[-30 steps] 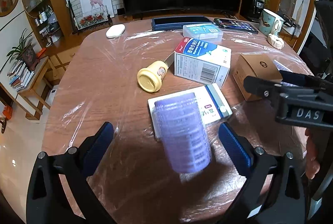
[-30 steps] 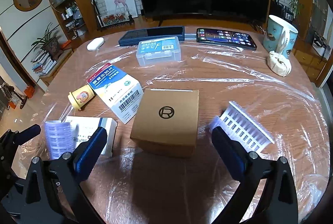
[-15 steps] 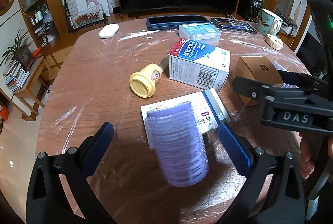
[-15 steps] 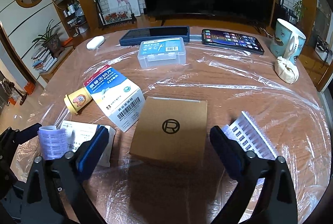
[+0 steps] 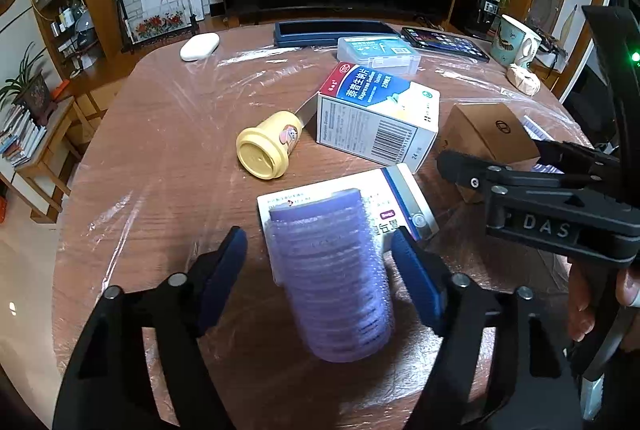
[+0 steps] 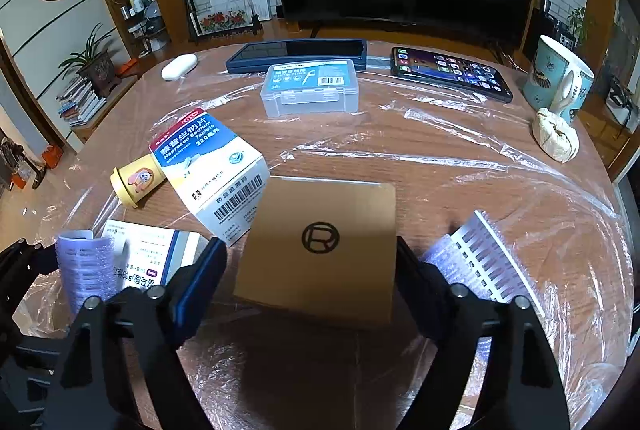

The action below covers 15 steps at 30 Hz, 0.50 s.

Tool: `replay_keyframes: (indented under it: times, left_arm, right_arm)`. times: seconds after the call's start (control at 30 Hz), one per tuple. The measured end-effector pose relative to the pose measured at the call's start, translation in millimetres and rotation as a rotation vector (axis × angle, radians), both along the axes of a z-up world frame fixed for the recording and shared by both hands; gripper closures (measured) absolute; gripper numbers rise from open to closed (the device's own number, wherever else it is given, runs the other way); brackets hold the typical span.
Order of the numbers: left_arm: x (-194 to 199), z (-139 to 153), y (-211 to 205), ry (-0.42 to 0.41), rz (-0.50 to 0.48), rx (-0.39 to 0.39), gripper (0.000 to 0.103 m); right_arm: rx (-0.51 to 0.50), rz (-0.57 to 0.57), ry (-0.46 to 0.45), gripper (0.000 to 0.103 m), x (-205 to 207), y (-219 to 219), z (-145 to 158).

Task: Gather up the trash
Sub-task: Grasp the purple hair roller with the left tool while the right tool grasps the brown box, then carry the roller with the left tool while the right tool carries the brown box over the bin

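Note:
A purple cylindrical roller (image 5: 332,274) stands on the plastic-covered wooden table (image 5: 160,134), between the blue pads of my left gripper (image 5: 320,262); the jaws have narrowed but gaps still show on both sides. The roller also shows in the right wrist view (image 6: 86,274). My right gripper (image 6: 312,270) straddles a brown cardboard box (image 6: 324,246); its pads sit right at the box's sides, and contact is unclear. A flat white medicine box (image 5: 400,206) lies behind the roller. A blue-white medicine box (image 5: 376,114) and a yellow cup (image 5: 268,150) lie further back.
A white ridged plastic piece (image 6: 480,262) lies right of the brown box. A clear floss box (image 6: 310,88), a dark case (image 6: 296,54), a phone (image 6: 452,72), a mug (image 6: 560,78), a tied bundle (image 6: 556,138) and a white pebble-shaped case (image 6: 179,66) sit at the back.
Both grippers have narrowed their jaws: the left around the purple roller, the right around the brown box. Both moved slightly forward.

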State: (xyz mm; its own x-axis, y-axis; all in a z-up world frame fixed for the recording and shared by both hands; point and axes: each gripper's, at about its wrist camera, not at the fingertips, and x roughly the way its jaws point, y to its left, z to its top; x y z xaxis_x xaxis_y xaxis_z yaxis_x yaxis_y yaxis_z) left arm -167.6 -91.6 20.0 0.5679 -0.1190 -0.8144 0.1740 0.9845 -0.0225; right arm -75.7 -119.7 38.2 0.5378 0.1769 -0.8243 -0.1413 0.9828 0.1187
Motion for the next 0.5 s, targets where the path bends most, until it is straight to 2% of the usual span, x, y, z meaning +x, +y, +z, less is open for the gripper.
replay_keyframes:
  times: [0.1,0.13,0.2,0.27,0.3,0.5]
  left_arm:
    - [0,0,0,0.003,-0.005,-0.011,0.037]
    - [0,1,0,0.003,-0.009,-0.013,0.039]
    - [0,1,0,0.000,-0.006,-0.008,0.043]
    - [0,2,2,0.003,-0.006,-0.023,0.053]
    - [0,2,4,0.006,-0.005,-0.032,0.055]
    - [0,4,7,0.007,0.002,-0.048,0.058]
  right_arm:
    - [0.005,-0.002,0.006,0.040,0,-1,-2]
    - [0.012,-0.002,0.007,0.041,0,-2,-2]
    - [0.016,-0.005,-0.001,0.043,-2,-4,-1]
    - [0.014,-0.006,-0.005,0.044,-3,-5,1]
    - [0.017,-0.006,-0.006,0.044,-4,-6,2]
    - [0.026,-0.005,-0.018,0.045,-13,-11,7]
